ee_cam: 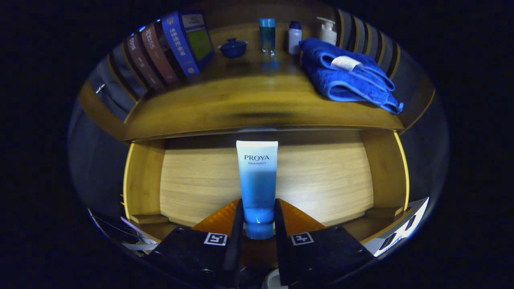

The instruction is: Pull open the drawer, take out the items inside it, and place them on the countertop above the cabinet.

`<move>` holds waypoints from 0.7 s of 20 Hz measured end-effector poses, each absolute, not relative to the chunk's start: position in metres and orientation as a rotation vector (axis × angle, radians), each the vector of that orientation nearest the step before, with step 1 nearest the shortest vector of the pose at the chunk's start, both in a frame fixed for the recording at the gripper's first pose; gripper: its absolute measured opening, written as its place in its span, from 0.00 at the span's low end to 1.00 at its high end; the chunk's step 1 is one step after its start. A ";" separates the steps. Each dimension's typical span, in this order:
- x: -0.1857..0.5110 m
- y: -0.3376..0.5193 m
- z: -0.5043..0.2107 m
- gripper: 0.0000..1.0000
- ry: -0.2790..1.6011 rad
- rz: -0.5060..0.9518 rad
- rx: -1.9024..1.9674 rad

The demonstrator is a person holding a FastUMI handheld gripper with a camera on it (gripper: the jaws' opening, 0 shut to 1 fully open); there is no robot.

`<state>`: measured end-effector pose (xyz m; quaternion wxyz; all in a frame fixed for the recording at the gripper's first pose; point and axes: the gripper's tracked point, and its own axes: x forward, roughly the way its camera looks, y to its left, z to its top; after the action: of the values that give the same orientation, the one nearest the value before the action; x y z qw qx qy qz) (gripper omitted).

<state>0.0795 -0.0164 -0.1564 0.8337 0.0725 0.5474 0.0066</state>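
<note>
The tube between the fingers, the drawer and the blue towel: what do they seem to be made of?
The tube, gripped by the gripper, looks like soft plastic: smooth, glossy, fading white to blue. The drawer looks like pale wood or bamboo, with fine grain lines and a matte finish. The blue towel looks like terry cloth: fuzzy, folded, soft-edged.

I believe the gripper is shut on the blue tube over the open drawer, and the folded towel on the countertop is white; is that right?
Not quite: the gripper view shows the folded towel on the countertop is blue, not white. The rest holds: the gripper is shut on the blue tube, both fingers pressing its lower end, over the open drawer.
</note>
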 end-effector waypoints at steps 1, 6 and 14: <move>0.085 -0.017 -0.146 0.42 1.127 0.015 0.160; 0.147 -0.024 -0.104 0.42 0.996 0.020 0.161; 0.253 -0.026 -0.114 0.42 0.991 -0.008 0.151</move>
<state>0.2532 -0.0260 -0.1138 0.8771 0.0722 0.4749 -0.0036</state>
